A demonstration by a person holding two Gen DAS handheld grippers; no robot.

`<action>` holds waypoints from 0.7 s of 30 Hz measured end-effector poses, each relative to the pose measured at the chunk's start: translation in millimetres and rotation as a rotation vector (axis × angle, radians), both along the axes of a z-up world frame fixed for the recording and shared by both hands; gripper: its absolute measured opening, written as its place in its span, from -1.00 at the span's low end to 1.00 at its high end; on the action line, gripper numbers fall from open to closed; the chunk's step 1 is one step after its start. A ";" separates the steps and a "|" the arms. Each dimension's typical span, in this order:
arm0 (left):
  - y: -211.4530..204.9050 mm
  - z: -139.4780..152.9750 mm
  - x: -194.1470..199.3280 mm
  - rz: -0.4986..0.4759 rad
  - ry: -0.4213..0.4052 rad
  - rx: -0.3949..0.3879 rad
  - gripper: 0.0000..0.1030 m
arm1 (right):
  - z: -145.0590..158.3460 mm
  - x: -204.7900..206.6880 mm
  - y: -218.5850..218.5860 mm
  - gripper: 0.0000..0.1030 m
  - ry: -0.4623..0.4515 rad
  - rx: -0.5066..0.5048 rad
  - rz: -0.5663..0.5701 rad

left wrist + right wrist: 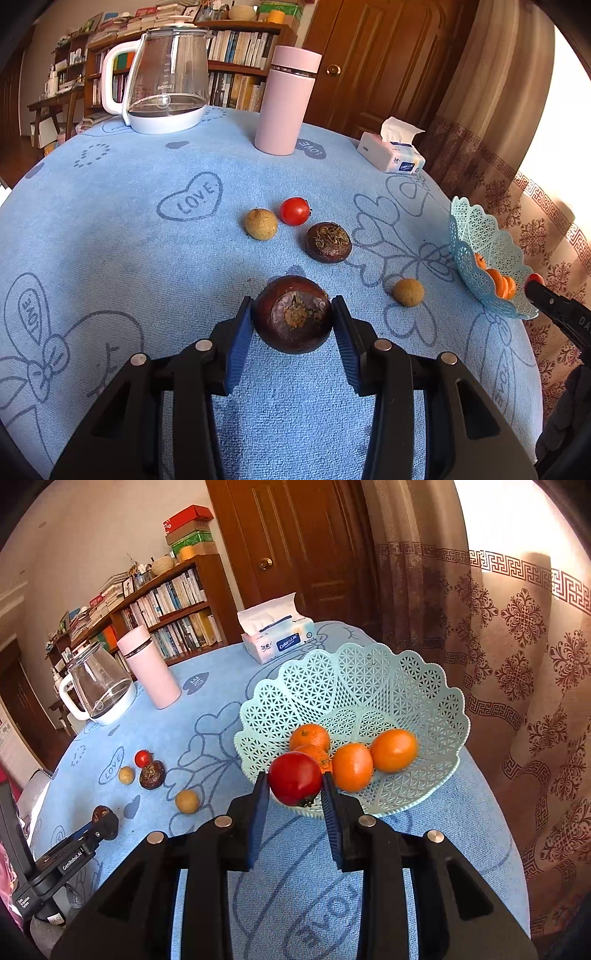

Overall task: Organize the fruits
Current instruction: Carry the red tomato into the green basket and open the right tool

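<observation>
My left gripper (293, 314) is shut on a dark brown round fruit (293, 314) just above the blue cloth. My right gripper (295, 786) is shut on a red tomato (294, 777) held at the near rim of the pale lattice basket (424, 686), which holds several oranges (393, 749). On the cloth lie a second tomato (294, 210), another dark brown fruit (328, 242) and two tan round fruits (260, 223) (408, 292). In the left wrist view the basket (476, 236) is at the far right, with the right gripper (535, 284) beside it.
A glass kettle (166, 77), a pink flask (288, 99) and a tissue pack (391, 151) stand at the far side of the round table (110, 229). A patterned curtain (517, 646) hangs close behind the basket. Bookshelves and a door are beyond.
</observation>
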State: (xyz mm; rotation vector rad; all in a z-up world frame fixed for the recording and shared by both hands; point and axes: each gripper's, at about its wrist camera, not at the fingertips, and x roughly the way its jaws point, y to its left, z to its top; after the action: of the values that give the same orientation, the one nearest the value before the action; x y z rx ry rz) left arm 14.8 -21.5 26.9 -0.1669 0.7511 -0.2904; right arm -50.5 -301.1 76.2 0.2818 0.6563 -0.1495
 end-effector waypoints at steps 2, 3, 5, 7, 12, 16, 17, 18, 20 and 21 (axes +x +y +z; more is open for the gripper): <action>-0.1 -0.3 0.3 0.000 0.000 0.000 -0.17 | 1.9 -2.2 -7.4 -0.43 -0.006 -0.003 -0.022; -0.1 -0.3 0.3 0.000 0.001 0.000 -0.17 | 2.4 -3.0 -10.6 -0.43 -0.009 -0.005 -0.032; -0.1 -0.3 0.1 0.000 0.000 0.000 -0.17 | 3.3 -4.2 -17.0 -0.43 -0.012 -0.008 -0.052; -0.1 -0.4 0.3 0.000 0.000 0.000 -0.17 | 3.1 -4.8 -22.9 -0.43 -0.013 -0.012 -0.071; -0.2 -0.6 0.4 -0.001 0.001 0.001 -0.17 | -4.4 -5.0 -36.1 -0.43 0.003 -0.009 -0.120; -0.3 -0.7 0.4 -0.001 0.001 0.001 -0.17 | -11.1 -5.3 -42.3 -0.43 0.013 -0.004 -0.142; -0.3 -0.8 0.5 -0.001 0.001 0.001 -0.17 | -12.3 -5.0 -43.1 -0.43 0.013 -0.003 -0.146; -0.4 -0.8 0.5 -0.001 0.001 0.001 -0.17 | -13.0 -5.0 -44.0 -0.43 0.014 -0.003 -0.149; -0.4 -0.9 0.6 -0.001 0.001 0.001 -0.17 | -13.6 -5.4 -45.7 -0.42 0.011 -0.002 -0.155; -0.5 -0.8 0.7 -0.001 0.001 0.001 -0.17 | -14.0 -5.6 -46.5 -0.42 0.011 0.001 -0.157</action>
State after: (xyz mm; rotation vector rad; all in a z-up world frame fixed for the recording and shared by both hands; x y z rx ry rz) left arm 15.5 -22.0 26.1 -0.1657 0.7521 -0.2904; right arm -56.1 -347.6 62.2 0.3343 0.6449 -0.3014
